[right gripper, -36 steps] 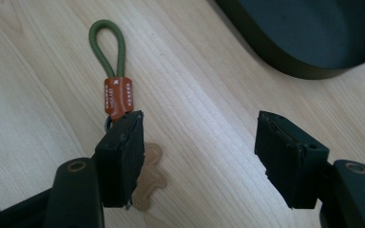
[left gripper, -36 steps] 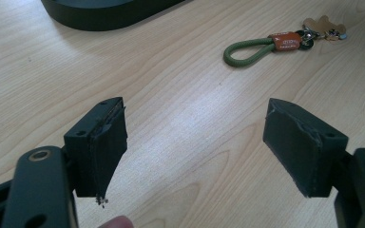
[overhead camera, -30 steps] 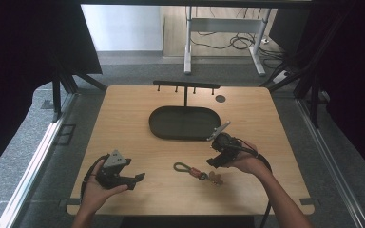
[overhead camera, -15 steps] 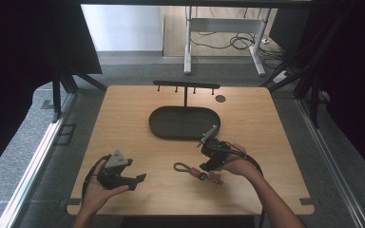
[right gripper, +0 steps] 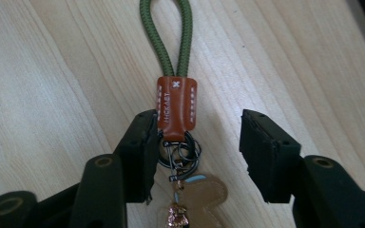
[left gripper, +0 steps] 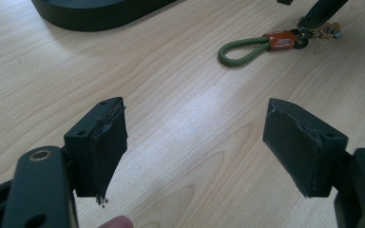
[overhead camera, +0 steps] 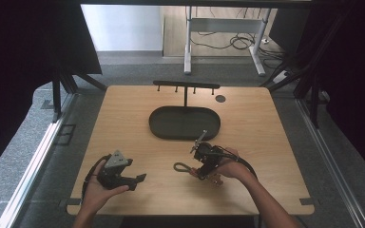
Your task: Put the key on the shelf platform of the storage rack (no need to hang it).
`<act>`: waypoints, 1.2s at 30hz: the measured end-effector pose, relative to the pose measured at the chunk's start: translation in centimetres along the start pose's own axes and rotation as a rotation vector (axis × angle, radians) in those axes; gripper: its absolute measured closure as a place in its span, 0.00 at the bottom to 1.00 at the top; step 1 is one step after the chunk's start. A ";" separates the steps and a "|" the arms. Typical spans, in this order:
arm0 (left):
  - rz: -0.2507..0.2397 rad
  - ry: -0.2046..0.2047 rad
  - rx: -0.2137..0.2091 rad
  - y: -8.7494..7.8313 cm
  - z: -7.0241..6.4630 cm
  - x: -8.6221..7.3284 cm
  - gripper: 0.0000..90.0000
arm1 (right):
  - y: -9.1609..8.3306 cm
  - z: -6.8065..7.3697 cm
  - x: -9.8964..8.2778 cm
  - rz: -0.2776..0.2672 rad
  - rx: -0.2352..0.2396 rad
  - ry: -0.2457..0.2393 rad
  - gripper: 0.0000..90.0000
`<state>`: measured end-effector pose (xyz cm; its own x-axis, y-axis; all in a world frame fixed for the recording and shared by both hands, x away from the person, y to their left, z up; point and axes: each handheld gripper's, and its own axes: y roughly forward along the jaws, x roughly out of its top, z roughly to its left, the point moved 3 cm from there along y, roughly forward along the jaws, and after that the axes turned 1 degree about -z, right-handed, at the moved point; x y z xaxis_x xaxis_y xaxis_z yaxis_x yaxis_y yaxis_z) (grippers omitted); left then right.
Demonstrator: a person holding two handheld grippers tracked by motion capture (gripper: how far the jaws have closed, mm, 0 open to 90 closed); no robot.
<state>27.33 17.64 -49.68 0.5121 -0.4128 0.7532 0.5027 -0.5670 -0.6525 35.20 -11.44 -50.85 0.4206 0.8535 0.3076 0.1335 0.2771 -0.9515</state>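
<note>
Faintly, orange tab point(right gripper: 176, 109) stamped perhaps "HICKAST", green cord keyring point(right gripper: 165, 33)

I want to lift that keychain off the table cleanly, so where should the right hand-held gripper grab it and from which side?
Probably at the brown leather tab, where the green cord loop meets the metal rings: it is the stiffest, thickest part. The keychain lies flat on the table, so come from above with one jaw on each side of the tab. The right hand-held gripper, jaws just closing, already straddles it there without clamping it.
</note>
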 end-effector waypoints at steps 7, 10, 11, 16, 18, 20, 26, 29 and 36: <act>0.000 0.001 0.000 0.0 0.0 0.0 0.26 | 1.0 0.3 0.2 0.022 0.013 -0.003 0.57; 0.001 0.001 0.000 0.0 0.0 0.0 0.26 | 1.2 0.4 0.2 0.024 0.015 -0.003 0.57; 0.001 0.001 0.000 0.0 0.1 0.0 0.26 | 1.4 0.4 0.2 0.030 0.021 -0.001 0.57; 0.004 0.000 -0.001 0.1 0.0 0.0 0.26 | 1.6 0.6 0.4 0.038 0.021 -0.005 0.57; 0.010 0.006 -0.002 0.2 0.0 0.0 0.26 | 1.9 0.7 0.5 0.038 0.027 -0.010 0.58; 0.010 0.007 -0.003 0.2 0.0 0.0 0.26 | 1.9 0.7 0.5 0.043 0.027 -0.012 0.58; 0.007 0.005 -0.001 0.1 0.0 0.0 0.26 | 2.3 0.9 0.6 0.055 0.026 -0.022 0.64; 0.003 0.000 -0.001 0.1 0.0 0.0 0.26 | 2.6 0.9 0.6 0.062 0.024 -0.029 0.67; 0.003 0.006 0.001 0.1 0.0 0.0 0.26 | 2.7 0.9 0.7 0.055 0.013 -0.028 0.73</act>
<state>27.34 17.57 -49.71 0.5093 -0.4189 0.7517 0.5016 -0.5652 -0.6549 35.01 -9.71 -53.20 0.4015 0.8797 0.2550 0.0991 0.2351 -0.9669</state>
